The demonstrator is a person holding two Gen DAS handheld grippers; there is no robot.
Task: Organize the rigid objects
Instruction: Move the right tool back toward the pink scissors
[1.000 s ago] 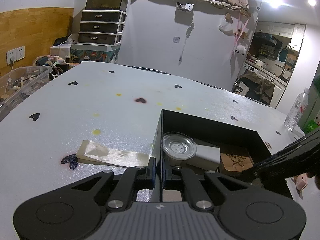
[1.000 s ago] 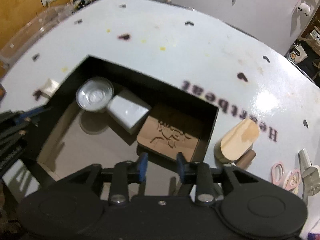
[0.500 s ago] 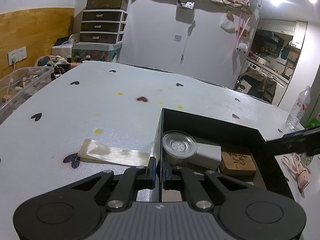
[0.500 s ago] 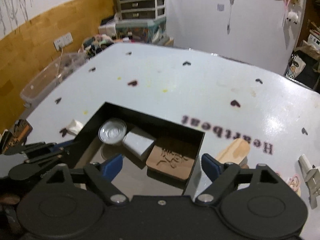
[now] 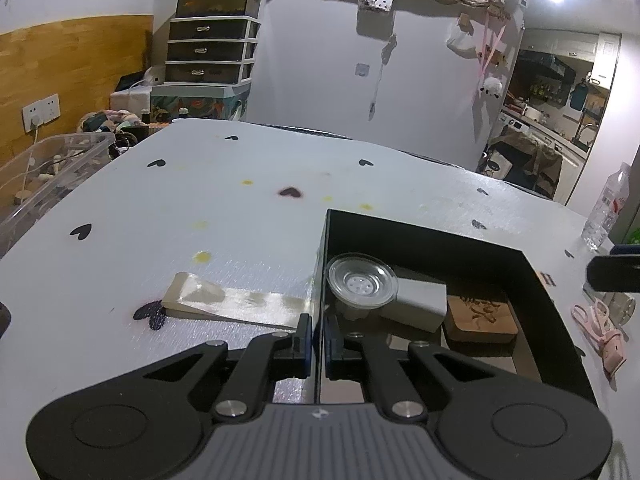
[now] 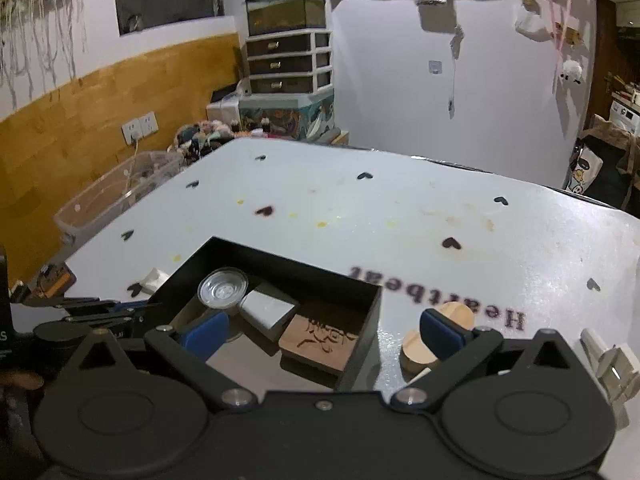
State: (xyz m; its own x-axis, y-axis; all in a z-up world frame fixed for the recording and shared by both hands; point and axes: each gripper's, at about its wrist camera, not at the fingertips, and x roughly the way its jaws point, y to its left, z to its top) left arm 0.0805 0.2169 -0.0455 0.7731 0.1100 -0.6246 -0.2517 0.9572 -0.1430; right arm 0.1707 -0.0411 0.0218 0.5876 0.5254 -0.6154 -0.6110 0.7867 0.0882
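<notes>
A black box [image 5: 420, 236] sits on the white table and holds a clear dish [image 5: 362, 282], a white block [image 5: 416, 300] and a carved wooden plaque [image 5: 478, 316]. My left gripper [image 5: 318, 334] is shut on the box's left wall. In the right wrist view the dish [image 6: 223, 290], block [image 6: 268, 310] and plaque [image 6: 320, 338] lie side by side in the box [image 6: 280, 264]. My right gripper [image 6: 323, 336] hovers above the box's near right corner. Its jaws are opening wide and grip nothing. A wooden cylinder [image 6: 416, 350] lies just right of the box.
A cream wedge [image 5: 224, 304] lies left of the box. Pink scissors [image 5: 600, 328] and a white clip [image 6: 612, 364] lie at the right. A water bottle [image 5: 606, 208] stands at the far right edge. A clear bin [image 6: 116, 196] sits beyond the table's left side.
The right gripper's jaws have spread from narrow to wide, and it has lifted and drawn back from the box, tilting up. The left gripper and the box have stayed put.
</notes>
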